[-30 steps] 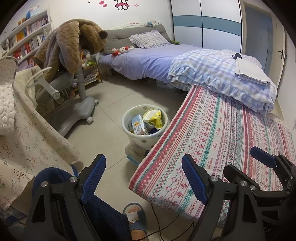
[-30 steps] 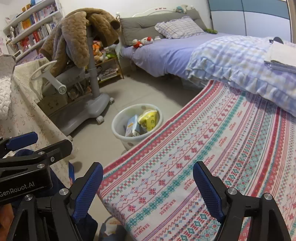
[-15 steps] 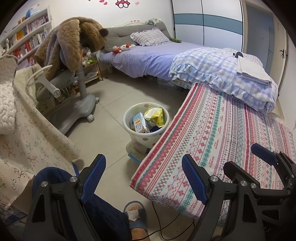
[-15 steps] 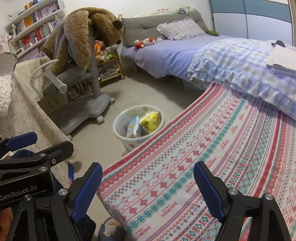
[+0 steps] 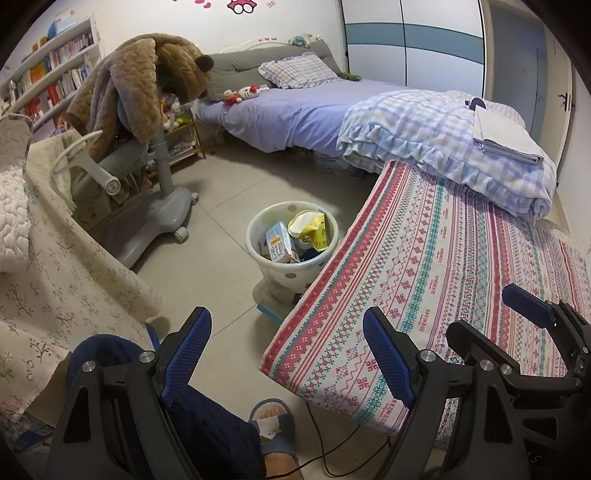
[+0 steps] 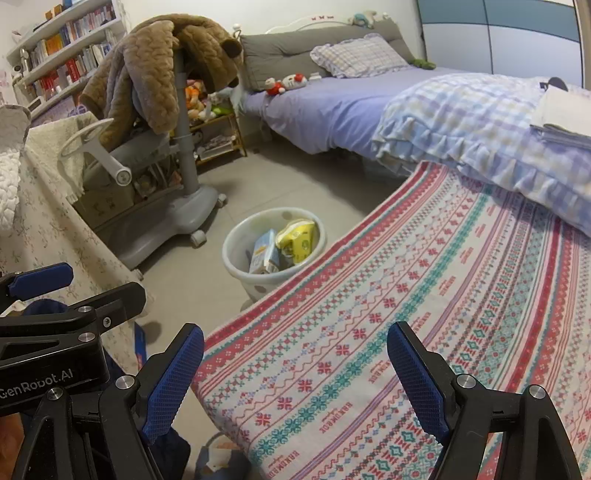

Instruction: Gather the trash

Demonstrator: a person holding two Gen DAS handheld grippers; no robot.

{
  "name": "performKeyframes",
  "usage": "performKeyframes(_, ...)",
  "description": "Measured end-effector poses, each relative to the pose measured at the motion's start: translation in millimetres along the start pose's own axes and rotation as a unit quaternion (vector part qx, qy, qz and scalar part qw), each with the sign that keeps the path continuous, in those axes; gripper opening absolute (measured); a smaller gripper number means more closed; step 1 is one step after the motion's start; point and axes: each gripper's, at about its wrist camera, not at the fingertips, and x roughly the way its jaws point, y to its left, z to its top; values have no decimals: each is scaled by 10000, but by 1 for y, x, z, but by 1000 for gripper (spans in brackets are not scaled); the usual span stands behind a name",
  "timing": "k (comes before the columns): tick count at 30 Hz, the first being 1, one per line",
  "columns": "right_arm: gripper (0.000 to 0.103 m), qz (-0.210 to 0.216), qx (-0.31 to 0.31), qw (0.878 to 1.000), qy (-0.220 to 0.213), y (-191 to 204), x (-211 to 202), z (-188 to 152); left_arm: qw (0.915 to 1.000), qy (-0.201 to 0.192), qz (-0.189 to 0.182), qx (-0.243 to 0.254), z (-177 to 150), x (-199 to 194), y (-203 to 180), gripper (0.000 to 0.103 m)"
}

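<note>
Bedroom, grey tile floor (image 5: 229, 192). Bed (image 5: 295, 110) with lavender sheet along white back wall (image 5: 147, 18), grey headboard (image 5: 236, 70). Bookshelf (image 5: 51, 70) far left. Grey rolling chair (image 5: 147, 206) draped with brown fleece (image 5: 140, 81). Patterned striped cloth on table (image 5: 443, 258). Blue-white wardrobe (image 5: 413, 40) right.

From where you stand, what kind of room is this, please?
Most likely a child's bedroom: a bed with lilac sheet and grey headboard, a small red-and-white plush toy on it, and wall bookshelves full of books. A white plastic waste bin stands on the floor.
</note>
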Motion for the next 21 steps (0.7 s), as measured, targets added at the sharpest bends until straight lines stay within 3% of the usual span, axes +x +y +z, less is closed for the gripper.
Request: performKeyframes(21, 86, 22, 12, 10000, 22, 1, 3, -1, 10000, 3, 44, 52, -1, 1, 1, 86)
